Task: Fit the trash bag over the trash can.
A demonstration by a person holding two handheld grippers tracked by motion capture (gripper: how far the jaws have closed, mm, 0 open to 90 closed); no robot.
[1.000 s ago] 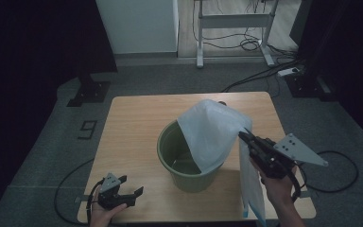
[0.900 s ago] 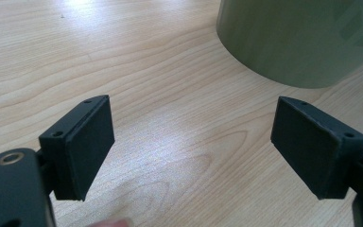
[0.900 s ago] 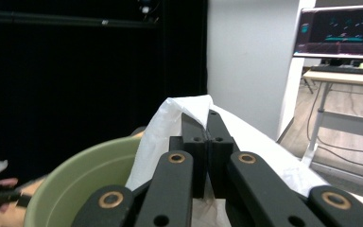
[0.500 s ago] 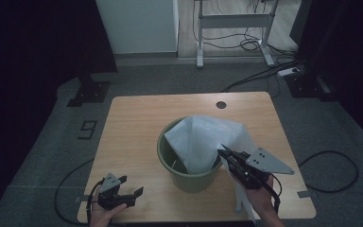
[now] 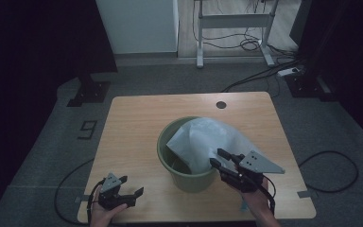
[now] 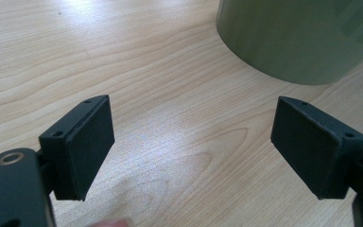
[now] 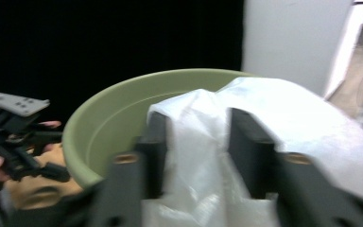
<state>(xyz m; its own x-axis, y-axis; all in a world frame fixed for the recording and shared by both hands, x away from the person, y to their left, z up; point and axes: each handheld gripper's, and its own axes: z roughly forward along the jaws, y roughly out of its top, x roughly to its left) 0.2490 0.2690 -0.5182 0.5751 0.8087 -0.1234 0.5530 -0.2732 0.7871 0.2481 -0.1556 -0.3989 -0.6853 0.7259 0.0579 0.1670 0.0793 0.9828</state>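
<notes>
We see a pale wooden tabletop (image 5: 137, 127) with rounded corners, its grain running lengthwise and a small round dark plug (image 5: 221, 105) near the far edge. It stands on grey carpet (image 5: 42, 156), on which a white figure 9 (image 5: 88, 128) is marked left of the tabletop. Black cables (image 5: 328, 165) loop over the carpet; beyond the tabletop stand a white cabinet (image 5: 137, 26), the legs of a metal frame (image 5: 234, 21) and dark curtains at both sides. We can read no other writing or brand.

The green bucket (image 5: 170, 151) sits on the tabletop, right of its middle and toward the near edge. The white plastic bag (image 5: 208, 139) lies draped over the bucket's right rim, partly inside it.

Our right tool (image 5: 220, 158) is at the bucket's near right rim; its jaws have just been opening, and the bag's film passes between them, though in the blurred right gripper view we cannot tell whether the pads still press on it. Our left tool (image 5: 132, 187) rests low at the near left of the bucket, jaws spread wide over bare wood.
</notes>
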